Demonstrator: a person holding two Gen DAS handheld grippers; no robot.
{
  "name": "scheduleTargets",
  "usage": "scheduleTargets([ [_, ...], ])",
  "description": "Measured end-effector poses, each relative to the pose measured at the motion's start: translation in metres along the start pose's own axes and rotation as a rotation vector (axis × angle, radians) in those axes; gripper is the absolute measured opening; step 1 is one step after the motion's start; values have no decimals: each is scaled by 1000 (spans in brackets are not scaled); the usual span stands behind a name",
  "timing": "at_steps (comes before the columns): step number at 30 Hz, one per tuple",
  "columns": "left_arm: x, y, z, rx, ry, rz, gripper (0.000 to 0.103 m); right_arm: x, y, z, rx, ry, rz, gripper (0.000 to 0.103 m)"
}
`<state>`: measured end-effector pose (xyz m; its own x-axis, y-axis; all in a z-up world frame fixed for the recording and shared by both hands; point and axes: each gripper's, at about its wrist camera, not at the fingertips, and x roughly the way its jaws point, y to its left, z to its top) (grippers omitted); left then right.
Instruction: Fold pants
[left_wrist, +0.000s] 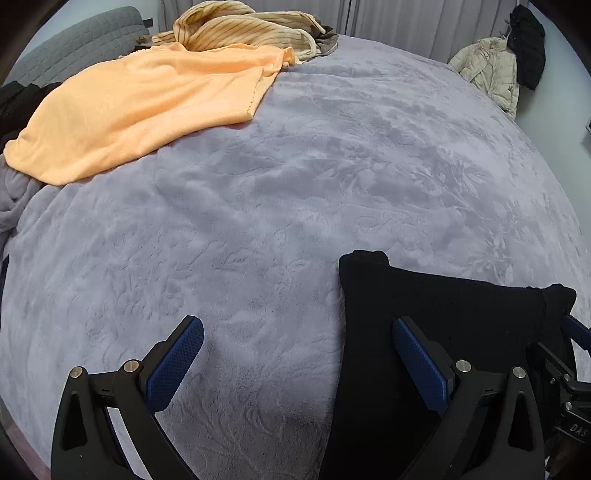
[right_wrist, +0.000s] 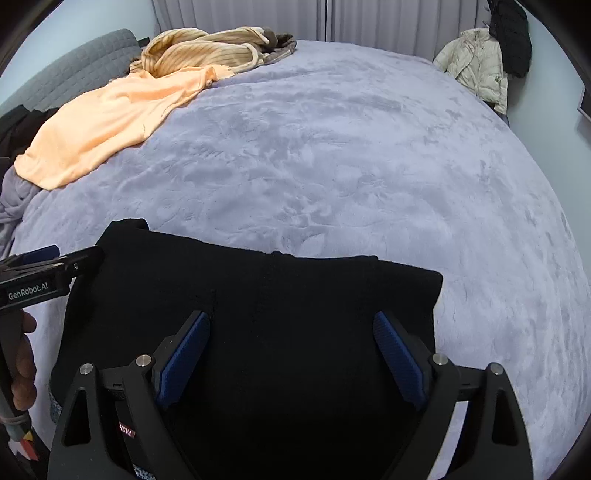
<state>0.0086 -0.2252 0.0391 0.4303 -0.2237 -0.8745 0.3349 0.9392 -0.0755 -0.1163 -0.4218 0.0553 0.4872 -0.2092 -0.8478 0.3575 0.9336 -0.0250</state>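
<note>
A pair of black pants (right_wrist: 258, 314) lies folded into a compact, roughly rectangular bundle at the near edge of a bed covered with a lavender plush blanket (right_wrist: 351, 155). The right gripper (right_wrist: 291, 354) hangs directly over the bundle, its blue-padded jaws spread wide apart with nothing pinched between them. The left gripper (left_wrist: 295, 358) sits at the left side of the pants, jaws also wide apart; one blue pad is over the black cloth and the other over bare blanket. From the right wrist view, a hand (right_wrist: 24, 365) holds the left gripper's handle at the left edge of the picture. Far across the bed lie an orange garment (left_wrist: 140, 107) and a tan striped garment (left_wrist: 243, 31). A pale puffy jacket (left_wrist: 487, 74) hangs by the wall on the right.
</note>
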Motion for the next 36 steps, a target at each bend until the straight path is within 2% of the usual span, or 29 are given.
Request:
scheduleTargets([
  [4, -16, 0, -14, 47, -24, 9, 102, -24, 3, -23, -14, -30, 1, 92],
  [7, -28, 2, -28, 56, -37, 4, 102, -40, 7, -44, -26, -52, 47, 92],
  [12, -39, 7, -52, 56, -42, 14, 102, -53, 20, -73, -89, -83, -10, 92],
  [16, -42, 13, -70, 49, 0, -3, 102, -65, 28, -92, -106, -100, -27, 92],
  [19, -43, 13, -80, 56, -22, 12, 102, -66, 30, -101, -112, -102, -36, 92],
  [22, -38, 13, -83, 47, -10, 13, 102, -64, 31, -105, -116, -99, -48, 92],
  [24, -33, 7, -86, 66, -12, 39, 102, -63, 32, -107, -123, -100, -52, 92],
  [26, -32, 2, -87, 89, -26, 61, 102, -59, 32, -108, -127, -95, -38, 99],
  [28, -35, 2, -86, 89, -27, 65, 102, -57, 31, -106, -128, -88, -32, 100],
  [31, -48, 7, -82, 69, -20, 32, 102, -67, 34, -104, -120, -96, -29, 100],
  [33, -61, 7, -83, 46, -30, -36, 102, -77, 33, -105, -102, -111, 6, 100],
  [36, -71, -7, -89, 84, -53, -77, 102, -83, 32, -110, -92, -120, 4, 100],
])
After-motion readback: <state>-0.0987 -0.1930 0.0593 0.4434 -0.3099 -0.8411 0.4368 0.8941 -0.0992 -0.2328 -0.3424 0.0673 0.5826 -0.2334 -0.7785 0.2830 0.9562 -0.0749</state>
